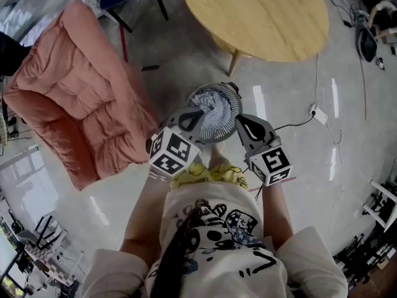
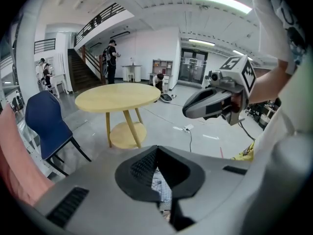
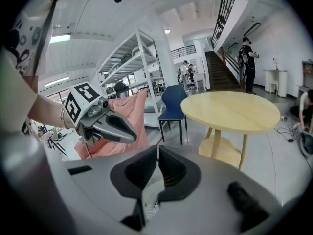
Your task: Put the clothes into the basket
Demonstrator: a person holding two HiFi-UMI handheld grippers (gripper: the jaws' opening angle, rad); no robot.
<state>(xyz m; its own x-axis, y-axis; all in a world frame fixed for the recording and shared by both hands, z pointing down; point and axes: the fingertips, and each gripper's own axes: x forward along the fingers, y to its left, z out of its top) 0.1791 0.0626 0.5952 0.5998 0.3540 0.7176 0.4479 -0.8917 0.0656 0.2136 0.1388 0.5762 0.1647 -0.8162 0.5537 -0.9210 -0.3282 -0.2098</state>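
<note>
Over the basket, left tool and right tool closed, empty

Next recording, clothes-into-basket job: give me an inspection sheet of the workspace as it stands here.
Surface: pale glossy floor, the basket standing on it.
Job's things: round grey basket with white-and-blue cloth bunched inside.
Clutter: one small dark object on the floor beside the pink cushion.
Grippers: left gripper and right gripper over the basket, jaws together; cloth shows through the gap behind the closed tips, grip on it unclear.
Cables: power strip with cables on the floor right of the basket; more cables right of the table.
Surroundings: round wooden table, blue chair, shelving, staircase, people standing near it.
</note>
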